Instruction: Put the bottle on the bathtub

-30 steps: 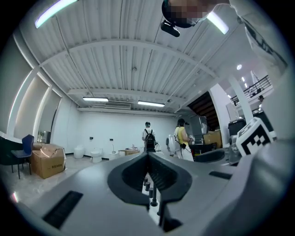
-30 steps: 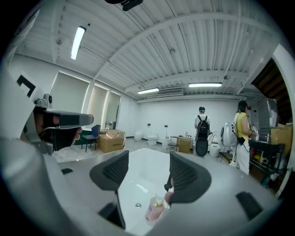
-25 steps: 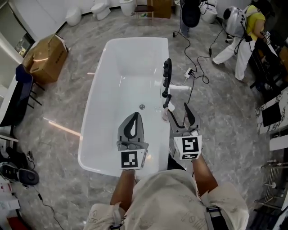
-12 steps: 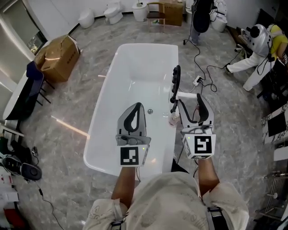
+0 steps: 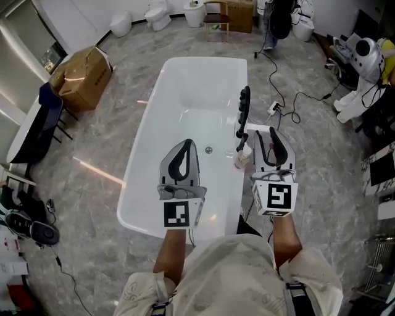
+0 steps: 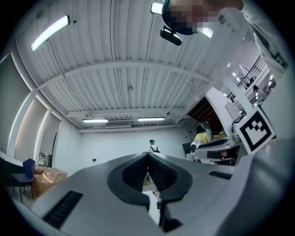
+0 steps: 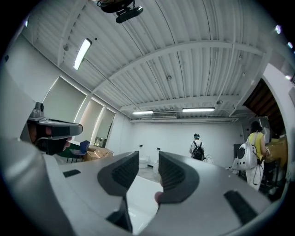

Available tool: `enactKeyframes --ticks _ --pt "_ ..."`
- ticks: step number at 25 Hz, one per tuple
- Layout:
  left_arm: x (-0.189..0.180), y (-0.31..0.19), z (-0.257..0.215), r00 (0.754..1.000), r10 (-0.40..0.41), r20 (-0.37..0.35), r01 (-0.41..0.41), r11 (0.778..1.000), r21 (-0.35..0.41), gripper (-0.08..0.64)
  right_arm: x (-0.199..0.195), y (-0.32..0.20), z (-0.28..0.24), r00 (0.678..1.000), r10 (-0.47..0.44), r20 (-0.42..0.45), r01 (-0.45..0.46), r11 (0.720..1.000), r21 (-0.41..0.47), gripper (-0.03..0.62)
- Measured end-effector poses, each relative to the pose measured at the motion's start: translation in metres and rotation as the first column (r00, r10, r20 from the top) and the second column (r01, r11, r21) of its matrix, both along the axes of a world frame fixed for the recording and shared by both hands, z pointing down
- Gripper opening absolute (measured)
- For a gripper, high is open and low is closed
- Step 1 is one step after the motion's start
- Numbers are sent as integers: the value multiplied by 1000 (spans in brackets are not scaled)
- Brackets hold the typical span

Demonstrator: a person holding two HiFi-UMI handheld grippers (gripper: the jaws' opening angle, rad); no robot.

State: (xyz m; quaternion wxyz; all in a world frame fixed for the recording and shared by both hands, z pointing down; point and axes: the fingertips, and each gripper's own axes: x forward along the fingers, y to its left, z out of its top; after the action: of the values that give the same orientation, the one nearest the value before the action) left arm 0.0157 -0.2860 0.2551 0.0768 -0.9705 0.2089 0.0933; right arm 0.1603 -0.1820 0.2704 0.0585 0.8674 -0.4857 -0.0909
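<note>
A small pinkish bottle point(image 5: 241, 159) stands upright on the right rim of the white bathtub point(image 5: 134, 185), just in front of the black faucet point(image 5: 244, 110). My right gripper point(image 5: 271, 132) hovers to the right of the bottle and apart from it. Its jaws have just been closing and still leave a narrow gap with nothing between them, as the right gripper view point(image 7: 148, 168) shows. My left gripper point(image 5: 184, 143) hangs over the tub's near end, shut and empty, and its jaws meet in the left gripper view point(image 6: 148, 155).
A cardboard box point(image 5: 80, 75) lies on the floor at the left, with a dark chair point(image 5: 47, 105) nearer. Cables and a power strip point(image 5: 274, 107) run along the tub's right side. Toilets point(image 5: 158, 15) stand at the back. A person in white point(image 5: 364, 68) bends at the far right.
Both grippers have risen from the tub's rim. The right gripper's jaws stood wide beside the bottle and have narrowed. The bottle stays on the rim.
</note>
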Motion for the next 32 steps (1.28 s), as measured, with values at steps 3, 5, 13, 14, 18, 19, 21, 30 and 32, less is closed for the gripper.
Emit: enactKeyframes --ticks 3,5,13,14,18,19,21,30,32 --pt "-1 1 2 1000 2 -1 -2 1000 -10 2 0 4 -1 1000 20 5 -20 999 30 56" --pt "-2 2 2 1000 4 -4 -4 1000 -11 3 0 10 -6 999 32 1 -32 996 79 12" --pt "-2 4 5 1000 6 -4 -6 1000 -16 2 3 16 -10 999 40 3 -40 994 106 -6" --pt "-3 6 6 1000 8 -4 -8 1000 -17 2 2 18 -9 999 37 -1 -37 993 109 -8" --pt "-1 11 7 1000 19 3 -19 1000 -15 3 3 21 -7 999 39 -1 -39 994 107 -11" --pt "0 11 8 1000 20 5 -20 1000 -17 2 4 22 -7 999 42 2 -42 994 101 -11" --pt "1 11 9 1000 22 10 -22 1000 -19 3 5 23 -5 999 50 12 -51 995 91 -11" --pt "3 5 9 1000 10 14 -10 1000 -22 3 8 14 -1 999 29 20 -30 998 56 -11" --pt "3 4 9 1000 9 13 -9 1000 -23 2 8 12 -1 1000 25 16 -26 998 56 -11"
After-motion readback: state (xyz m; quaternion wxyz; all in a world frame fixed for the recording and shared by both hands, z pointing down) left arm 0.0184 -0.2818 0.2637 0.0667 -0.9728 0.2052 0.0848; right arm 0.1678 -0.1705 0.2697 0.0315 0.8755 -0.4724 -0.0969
